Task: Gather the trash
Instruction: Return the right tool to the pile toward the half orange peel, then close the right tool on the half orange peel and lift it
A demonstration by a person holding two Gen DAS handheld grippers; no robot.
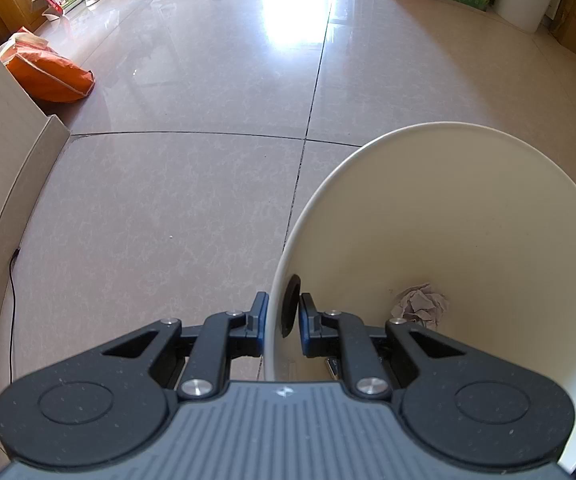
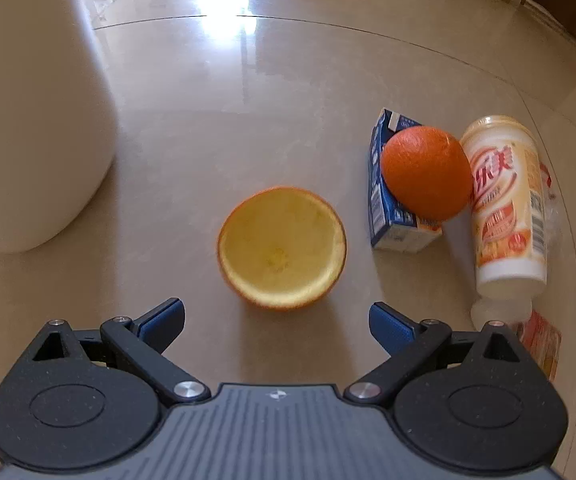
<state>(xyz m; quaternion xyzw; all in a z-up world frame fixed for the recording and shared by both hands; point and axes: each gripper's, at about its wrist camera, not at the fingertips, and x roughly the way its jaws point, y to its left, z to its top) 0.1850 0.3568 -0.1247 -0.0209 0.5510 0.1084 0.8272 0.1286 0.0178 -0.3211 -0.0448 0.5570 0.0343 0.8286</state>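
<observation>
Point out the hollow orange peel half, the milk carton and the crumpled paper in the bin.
hollow orange peel half (image 2: 282, 246), right wrist view, pale inner surface.
milk carton (image 2: 379, 200), right wrist view, blue side panel.
crumpled paper (image 1: 421, 305), left wrist view, middle of the wad.

Bin (image 1: 467, 216): cream-white. Crumpled paper (image 1: 421, 305) inside: grey-pink. Floor (image 1: 168, 200): beige, faintly mottled tiles with dark grout lines. Orange-peel half (image 2: 282, 248): orange rind, pale yellow interior. Carton (image 2: 379, 196): blue and white. Cup (image 2: 507, 196): cream with red lettering.

Bright daylight glares off the floor (image 1: 288, 12); fisheye-bent edges, slight blur.
</observation>
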